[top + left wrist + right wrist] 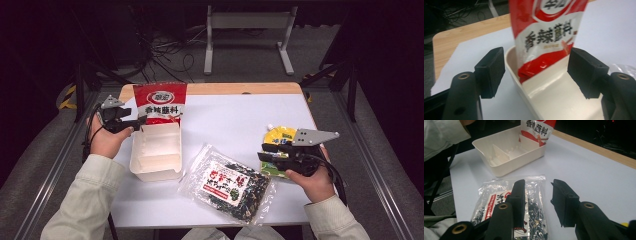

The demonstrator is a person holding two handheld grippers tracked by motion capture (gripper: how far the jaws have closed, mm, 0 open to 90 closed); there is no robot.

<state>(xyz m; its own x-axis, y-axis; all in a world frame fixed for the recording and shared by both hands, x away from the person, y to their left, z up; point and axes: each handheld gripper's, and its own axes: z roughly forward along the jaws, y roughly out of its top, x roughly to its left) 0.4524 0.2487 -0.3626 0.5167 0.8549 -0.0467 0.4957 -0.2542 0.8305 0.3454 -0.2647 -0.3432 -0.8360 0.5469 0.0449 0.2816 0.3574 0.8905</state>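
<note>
A red and white snack pouch [159,102] [546,32] stands upright in the far end of a white divided box [156,150] [556,97]. My left gripper [141,120] [536,72] is at the box's far left corner. Its jaws are open, one on each side of the pouch's lower part, and neither touches it. My right gripper [262,152] [537,200] is open and holds nothing. It hovers at the right of the table, just right of a clear bag of dark seaweed snacks [227,182] [496,200] that lies flat. In the right gripper view the box [509,155] and pouch [537,128] lie farther off.
A yellow pouch [280,135] lies flat under the right gripper. The white table [225,115] has a wooden far edge. Beyond it are cables and a metal stand on the floor. A person's pale sleeves come in from the bottom of the high view.
</note>
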